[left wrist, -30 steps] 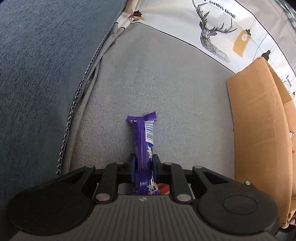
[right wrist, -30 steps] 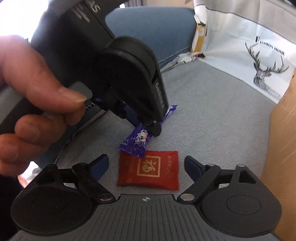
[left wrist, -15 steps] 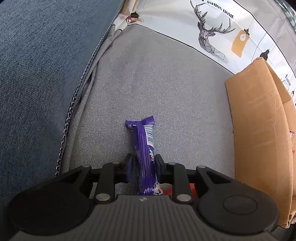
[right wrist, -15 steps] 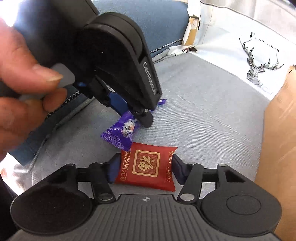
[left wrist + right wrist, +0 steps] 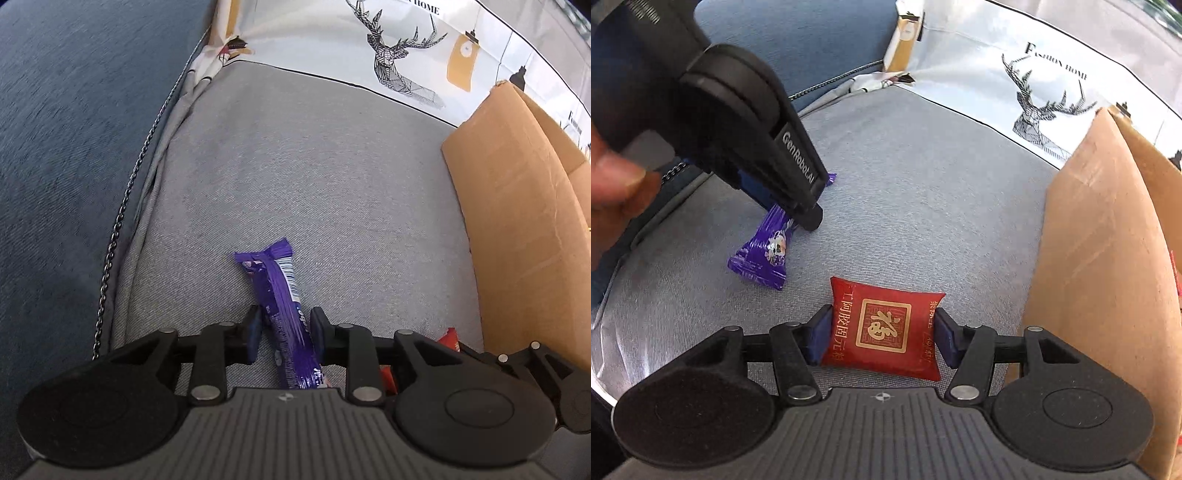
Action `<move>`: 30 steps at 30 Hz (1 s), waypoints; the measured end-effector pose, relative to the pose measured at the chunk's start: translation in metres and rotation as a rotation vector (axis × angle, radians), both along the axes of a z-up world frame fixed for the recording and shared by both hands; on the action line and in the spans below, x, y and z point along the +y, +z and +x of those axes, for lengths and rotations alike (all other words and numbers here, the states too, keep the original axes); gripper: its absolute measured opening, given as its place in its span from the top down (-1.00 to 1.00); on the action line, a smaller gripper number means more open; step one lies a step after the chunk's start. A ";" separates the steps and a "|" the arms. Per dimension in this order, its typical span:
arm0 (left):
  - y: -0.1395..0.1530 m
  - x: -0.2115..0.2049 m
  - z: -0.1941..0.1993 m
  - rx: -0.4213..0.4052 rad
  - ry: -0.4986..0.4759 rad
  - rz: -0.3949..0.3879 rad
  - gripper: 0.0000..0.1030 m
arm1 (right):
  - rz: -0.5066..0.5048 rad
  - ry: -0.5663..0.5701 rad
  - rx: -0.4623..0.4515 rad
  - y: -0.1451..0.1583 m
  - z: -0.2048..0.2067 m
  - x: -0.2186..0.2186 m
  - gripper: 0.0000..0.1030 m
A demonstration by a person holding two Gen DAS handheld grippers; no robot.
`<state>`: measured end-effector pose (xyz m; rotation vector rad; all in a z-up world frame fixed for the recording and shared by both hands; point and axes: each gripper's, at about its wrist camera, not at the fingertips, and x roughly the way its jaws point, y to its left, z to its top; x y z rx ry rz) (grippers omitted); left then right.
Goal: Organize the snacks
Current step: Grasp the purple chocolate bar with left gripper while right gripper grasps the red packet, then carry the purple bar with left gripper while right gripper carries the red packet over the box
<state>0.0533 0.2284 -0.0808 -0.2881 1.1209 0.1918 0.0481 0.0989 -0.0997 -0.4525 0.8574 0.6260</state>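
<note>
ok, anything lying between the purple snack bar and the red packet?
Nothing: only bare grey cushion lies between the purple snack bar and the red packet. The right wrist view shows it.

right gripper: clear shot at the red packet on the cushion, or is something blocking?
Likely yes. The right gripper straddles the red packet, a pad against each end, and nothing lies on top of it. The purple snack bar and the cardboard box both sit clear to the sides.
</note>
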 end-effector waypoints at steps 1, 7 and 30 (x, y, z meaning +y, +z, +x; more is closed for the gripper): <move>0.000 -0.001 0.000 0.001 -0.004 0.012 0.67 | 0.002 -0.003 0.002 0.000 0.000 0.000 -0.14; 0.007 0.003 -0.001 -0.051 0.018 -0.022 0.71 | 0.028 -0.002 -0.017 0.003 0.005 -0.005 -0.14; 0.061 -0.021 0.004 -0.327 0.073 -0.128 0.71 | 0.247 -0.073 -0.310 0.119 -0.001 -0.078 -0.13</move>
